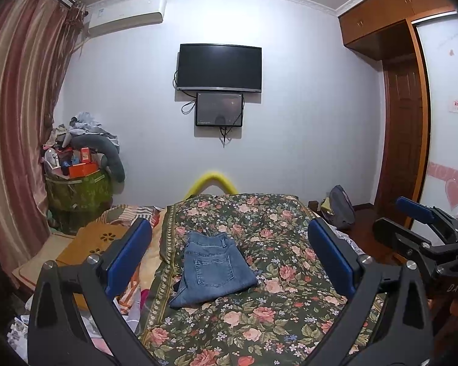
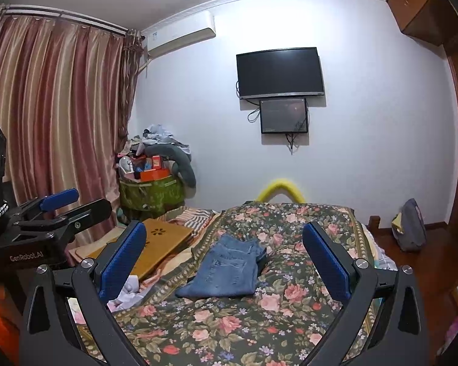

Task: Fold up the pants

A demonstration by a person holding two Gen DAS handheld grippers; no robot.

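Note:
Blue jeans [image 1: 212, 270] lie folded into a compact rectangle on the floral bedspread [image 1: 259, 320], back pocket up. They also show in the right wrist view [image 2: 229, 268]. My left gripper [image 1: 229, 253] is open and empty, held above the bed on the near side of the jeans. My right gripper [image 2: 224, 259] is open and empty too, at about the same height, and appears at the right edge of the left wrist view [image 1: 427, 225]. The left gripper shows at the left of the right wrist view [image 2: 55, 210]. Neither touches the jeans.
A tan board [image 2: 155, 244] lies on the bed left of the bedspread. A green bin piled with clothes and boxes [image 1: 76, 177] stands by the curtain. A TV [image 1: 219, 67] and small screen hang on the wall. A grey bag [image 2: 410, 228] sits on the floor at right.

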